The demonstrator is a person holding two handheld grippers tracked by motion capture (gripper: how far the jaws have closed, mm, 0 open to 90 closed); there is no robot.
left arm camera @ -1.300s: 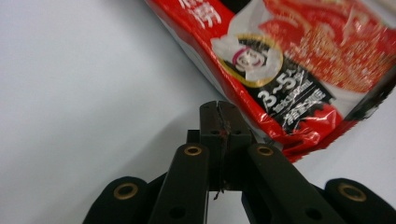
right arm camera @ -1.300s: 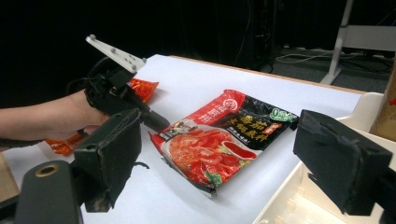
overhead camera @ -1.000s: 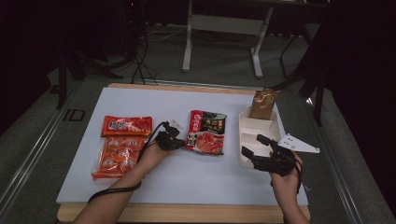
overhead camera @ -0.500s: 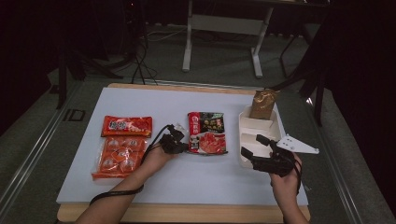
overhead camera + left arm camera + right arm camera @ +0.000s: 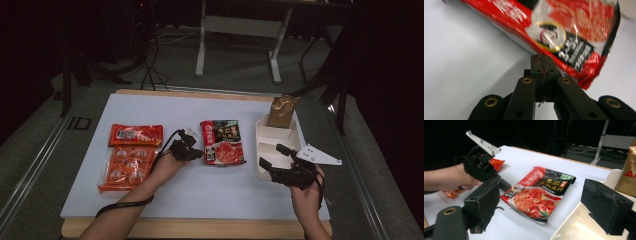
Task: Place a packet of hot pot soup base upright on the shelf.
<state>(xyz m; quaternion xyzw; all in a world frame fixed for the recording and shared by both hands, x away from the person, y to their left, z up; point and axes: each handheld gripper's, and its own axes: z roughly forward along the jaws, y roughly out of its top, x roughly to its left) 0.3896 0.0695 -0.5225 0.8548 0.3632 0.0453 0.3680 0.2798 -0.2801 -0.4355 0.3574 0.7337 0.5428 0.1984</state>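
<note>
A red and black food packet (image 5: 223,142) lies flat mid-table. My left gripper (image 5: 199,152) is shut, its tips touching the packet's left edge. In the left gripper view the joined jaws (image 5: 541,58) meet the packet's (image 5: 574,30) rim, and nothing shows between the pads. My right gripper (image 5: 272,156) hangs open over the near end of the white tray (image 5: 275,132), holding nothing. In the right gripper view the wide jaws (image 5: 545,205) frame the packet (image 5: 541,192), with the left gripper (image 5: 505,185) at its far corner.
A flat red packet (image 5: 136,134) and a clear bag of orange pieces (image 5: 125,167) lie at the left. A gold pouch (image 5: 281,111) stands in the tray's far compartment. Bare white table runs along the front and back.
My left gripper has edged right against the packet, and the packet has turned a little straighter. The right gripper has stayed put.
</note>
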